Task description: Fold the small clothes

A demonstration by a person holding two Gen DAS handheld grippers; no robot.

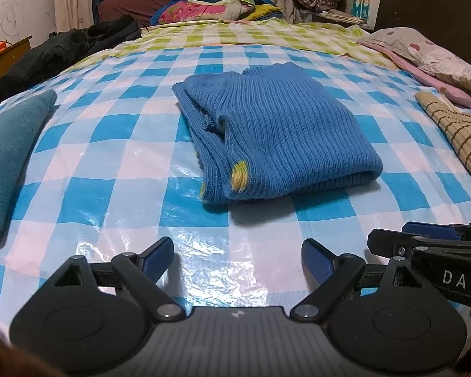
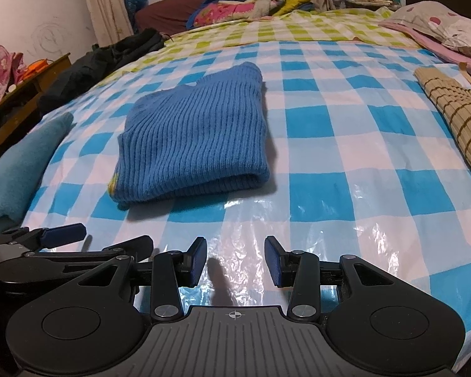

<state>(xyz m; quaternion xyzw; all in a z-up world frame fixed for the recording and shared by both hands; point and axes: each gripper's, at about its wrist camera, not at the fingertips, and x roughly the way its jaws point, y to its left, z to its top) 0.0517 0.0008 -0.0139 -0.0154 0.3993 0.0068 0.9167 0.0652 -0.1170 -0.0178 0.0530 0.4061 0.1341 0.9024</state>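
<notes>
A blue ribbed sweater point(image 1: 267, 135) is seen folded into a compact rectangle w/ its rolled edge toward the cameras, laid flat on a bed covered by a blue-and-white checked plastic sheet point(image 1: 125, 169). Yellow patches are visible at its near-left corner. The left gripper point(image 1: 237, 259) is held low over the sheet, short of the sweater and apart from it — jaws spread wide, nothing between the blue pads. The right gripper point(image 2: 235, 259) is positioned just beside it, jaws parted to a narrower gap, also empty, w/ only crinkled plastic seen between its fingers; the sweater lies ahead and to its left. A teal cloth point(image 1: 9, 157) is laid at the sheet's left edge, a tan striped mat point(image 1: 455, 138) at the right, both well apart from the sweater. A black garment point(image 1: 62, 53) is draped at the far left of the bed; a floral pillow point(image 1: 433, 53) is set at the far right — a heap of colourful bedding point(image 1: 210, 8) is piled behind.
</notes>
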